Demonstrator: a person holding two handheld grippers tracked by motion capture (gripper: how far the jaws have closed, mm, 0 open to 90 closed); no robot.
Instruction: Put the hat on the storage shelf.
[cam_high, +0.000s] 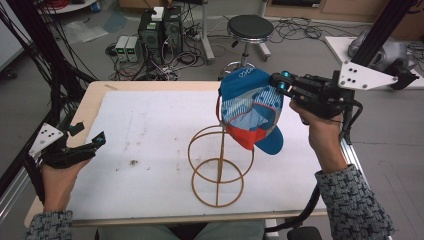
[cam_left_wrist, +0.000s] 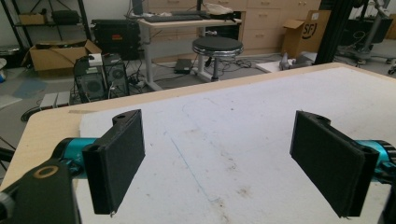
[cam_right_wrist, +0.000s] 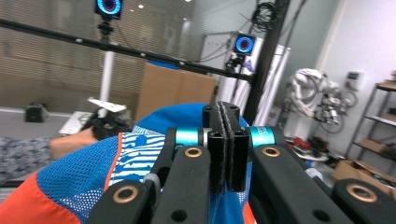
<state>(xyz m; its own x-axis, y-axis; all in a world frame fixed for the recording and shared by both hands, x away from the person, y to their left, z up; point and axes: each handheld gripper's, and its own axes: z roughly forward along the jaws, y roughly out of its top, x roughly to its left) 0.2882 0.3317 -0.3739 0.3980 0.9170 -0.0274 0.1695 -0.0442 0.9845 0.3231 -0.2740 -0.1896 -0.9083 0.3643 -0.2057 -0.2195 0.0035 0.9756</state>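
A blue cap with orange and light-blue panels hangs in the air over the top ring of a tan wire stand that stands mid-table. My right gripper is shut on the cap's upper edge, coming in from the right. In the right gripper view the jaws are pressed together and the cap's mesh drapes below them. At the table's left edge my left gripper rests low, open, with nothing between its black pads; its midpoint lies over bare mat.
A white mat with a few brown stains covers the wooden table. Behind the table's far edge are a black stool, computer towers and loose cables on the floor. A black frame post rises at the right.
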